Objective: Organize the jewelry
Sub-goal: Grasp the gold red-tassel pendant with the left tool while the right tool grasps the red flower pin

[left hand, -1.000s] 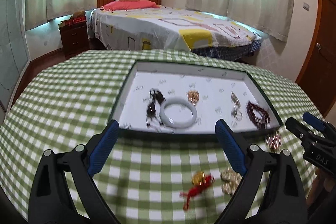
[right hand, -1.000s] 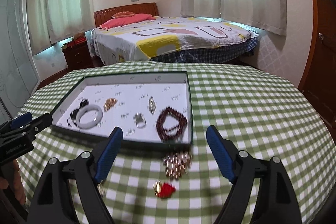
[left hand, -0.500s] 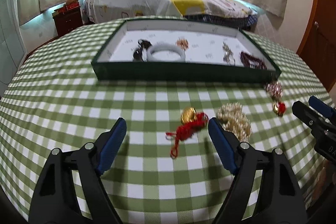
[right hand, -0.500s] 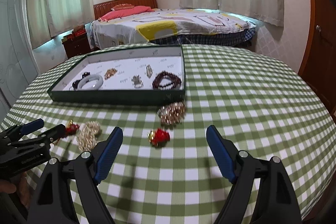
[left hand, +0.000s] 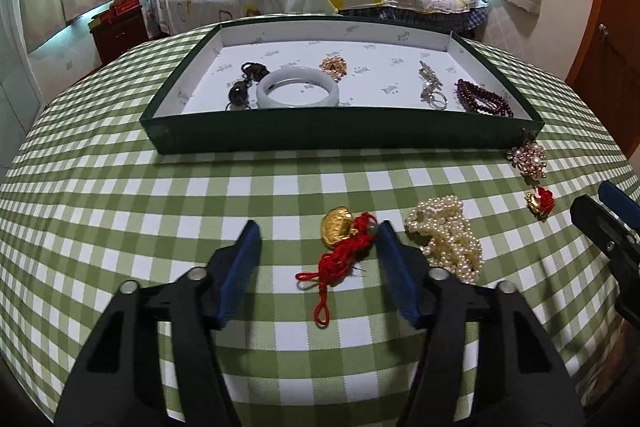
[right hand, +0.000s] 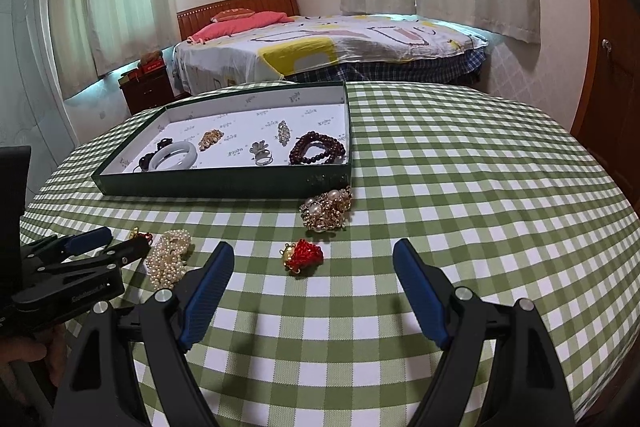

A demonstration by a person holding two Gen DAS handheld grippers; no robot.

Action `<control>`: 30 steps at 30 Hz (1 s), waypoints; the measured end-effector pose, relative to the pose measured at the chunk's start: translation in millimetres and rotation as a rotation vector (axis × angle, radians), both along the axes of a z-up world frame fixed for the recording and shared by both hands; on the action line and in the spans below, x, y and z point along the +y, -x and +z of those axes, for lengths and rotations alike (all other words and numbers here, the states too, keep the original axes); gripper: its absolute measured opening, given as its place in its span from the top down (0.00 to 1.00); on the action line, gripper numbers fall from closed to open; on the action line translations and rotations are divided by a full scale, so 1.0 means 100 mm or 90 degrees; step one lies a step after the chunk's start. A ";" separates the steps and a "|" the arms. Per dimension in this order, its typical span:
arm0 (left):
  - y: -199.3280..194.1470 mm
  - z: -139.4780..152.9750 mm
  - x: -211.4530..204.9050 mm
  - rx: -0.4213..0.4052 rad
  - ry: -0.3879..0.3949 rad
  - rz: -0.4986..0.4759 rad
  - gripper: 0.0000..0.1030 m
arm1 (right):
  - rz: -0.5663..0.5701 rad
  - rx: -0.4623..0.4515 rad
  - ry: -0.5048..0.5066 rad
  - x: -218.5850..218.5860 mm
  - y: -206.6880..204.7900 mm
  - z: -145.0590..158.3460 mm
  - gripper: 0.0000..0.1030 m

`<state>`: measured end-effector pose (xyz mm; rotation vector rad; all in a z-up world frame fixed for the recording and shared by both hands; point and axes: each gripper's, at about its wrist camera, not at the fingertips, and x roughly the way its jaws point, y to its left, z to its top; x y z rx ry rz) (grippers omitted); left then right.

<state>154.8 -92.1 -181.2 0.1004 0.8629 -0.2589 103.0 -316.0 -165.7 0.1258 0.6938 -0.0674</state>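
A dark green tray (left hand: 280, 139) with a white lining holds a pale bangle (left hand: 298, 93), a dark red bead bracelet (left hand: 482, 101) and several small pieces. On the checked cloth in front of it lie a gold charm on a red cord (left hand: 344, 239), a pearl strand (left hand: 446, 237), a small red and gold charm (right hand: 302, 257) and a gold pearl cluster (right hand: 326, 213). My left gripper (left hand: 316, 231) is open, low over the cloth, with the red cord charm between its fingers. My right gripper (right hand: 314, 259) is open, with the small red charm just ahead between its fingertips.
The round table (right hand: 480, 207) has a green checked cloth and curves away at the right and front. A bed (right hand: 340, 47) stands behind it, with a nightstand (right hand: 148, 87) to its left and a wooden door (right hand: 612, 67) at the right.
Both grippers have dropped lower and closer to the cloth. The left has moved up around the red cord charm and its fingers have narrowed. The right has neared the small red charm.
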 end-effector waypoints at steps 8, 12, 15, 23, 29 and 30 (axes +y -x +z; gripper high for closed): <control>0.01 0.01 0.12 -0.004 0.021 -0.001 0.76 | 0.003 0.007 0.000 0.01 -0.02 -0.01 0.23; 0.00 0.02 0.22 -0.004 0.027 0.011 0.76 | 0.008 0.013 0.001 0.04 -0.05 -0.03 0.23; 0.00 0.04 0.33 -0.009 0.028 0.024 0.76 | 0.016 0.022 0.000 0.06 -0.10 -0.05 0.23; -0.06 0.07 0.59 -0.016 0.026 0.062 0.76 | 0.025 0.062 -0.005 0.08 -0.27 -0.13 0.31; -0.10 0.09 0.70 -0.019 0.029 0.078 0.76 | 0.023 0.093 -0.002 0.09 -0.35 -0.21 0.49; -0.10 0.09 0.70 -0.020 0.029 0.079 0.76 | 0.024 0.097 0.001 0.09 -0.35 -0.23 0.51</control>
